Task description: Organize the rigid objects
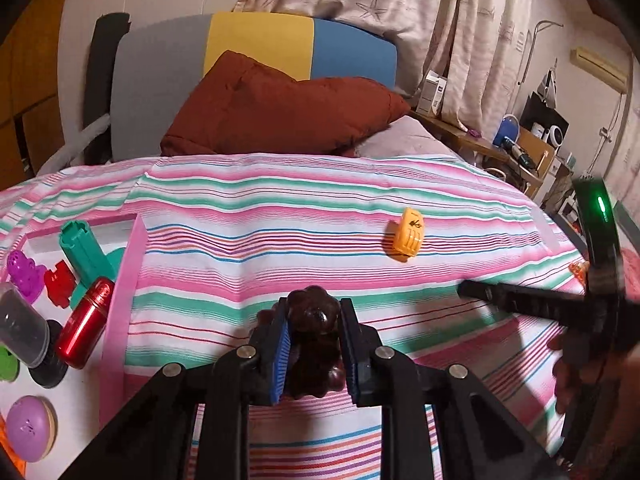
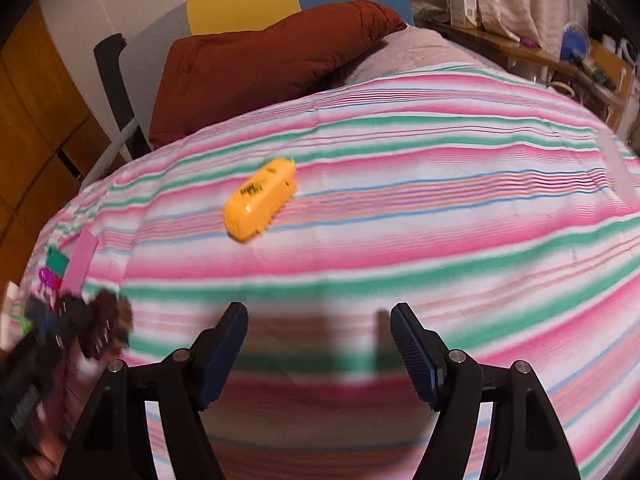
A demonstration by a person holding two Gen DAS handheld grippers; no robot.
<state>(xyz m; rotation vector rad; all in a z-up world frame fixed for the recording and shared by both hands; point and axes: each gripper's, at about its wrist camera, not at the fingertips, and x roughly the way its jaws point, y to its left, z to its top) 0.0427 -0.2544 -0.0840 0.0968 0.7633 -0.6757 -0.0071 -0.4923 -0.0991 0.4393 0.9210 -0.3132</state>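
Left gripper [image 1: 314, 344] jaws clamped on brown toy [image 1: 314, 320]; right gripper [image 2: 318, 356] wide, empty. Could slip from lumpy, narrow hold.

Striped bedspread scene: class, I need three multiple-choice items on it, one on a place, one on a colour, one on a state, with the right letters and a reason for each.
1. Where does the orange toy lie?
A. in the pink-rimmed tray
B. alone on the striped bedspread
C. on the pillow

2. What colour is the pillow at the headboard?
A. rust red
B. green
C. white

3. How does the left gripper stand?
A. open over the bedspread
B. shut on nothing
C. shut on the dark brown knobbly toy

Answers:
1 B: the orange toy lies on the striped bedspread, far from the pink-rimmed tray.
2 A: the pillow is rust red.
3 C: the left gripper has its fingers pressed on both sides of the dark brown knobbly toy.
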